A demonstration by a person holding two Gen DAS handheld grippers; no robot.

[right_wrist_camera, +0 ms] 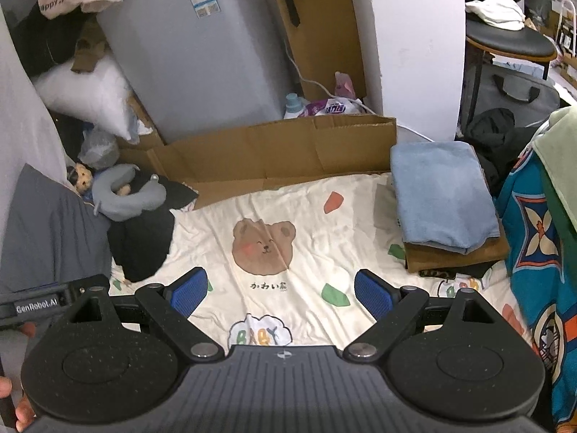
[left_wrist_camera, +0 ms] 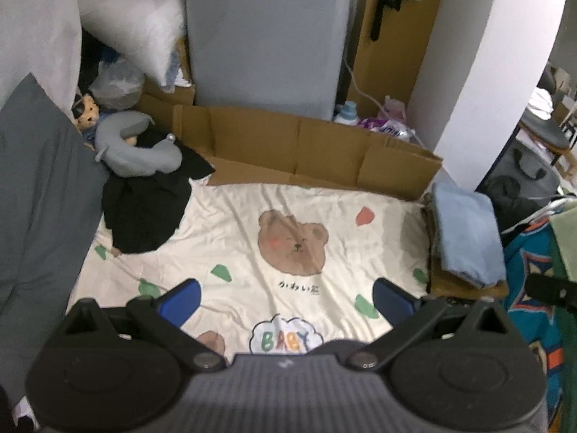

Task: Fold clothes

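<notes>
Left gripper point(left_wrist_camera: 286, 297): held above the cream bear-print sheet point(left_wrist_camera: 230, 238), jaws spread wide with nothing between the blue pads point(left_wrist_camera: 182, 301).
Right gripper point(right_wrist_camera: 281, 294): also above the sheet point(right_wrist_camera: 310, 223), jaws wide apart and empty; its pads point(right_wrist_camera: 373, 294) frame the bear face print point(right_wrist_camera: 263, 245).
Black garment point(left_wrist_camera: 144, 205): crumpled in a heap at the sheet's far left corner, partly under a grey neck pillow point(left_wrist_camera: 139, 148); seen too from the right wrist point(right_wrist_camera: 142, 238).
Folded stack point(left_wrist_camera: 465, 234): at the sheet's right edge, a light blue piece on top of brown ones, neat and flat; clearer from the right wrist point(right_wrist_camera: 441, 198).
Teal patterned cloth point(right_wrist_camera: 533, 238): hangs at the right side, just beside the stack.
Cardboard point(left_wrist_camera: 306, 151): flattened, lying along the sheet's far edge.
Grey appliance point(left_wrist_camera: 267, 36): stands behind the cardboard.
White pillow point(left_wrist_camera: 133, 25): left of the appliance.
Grey bedding point(left_wrist_camera: 39, 187): along the left edge of the sheet.
</notes>
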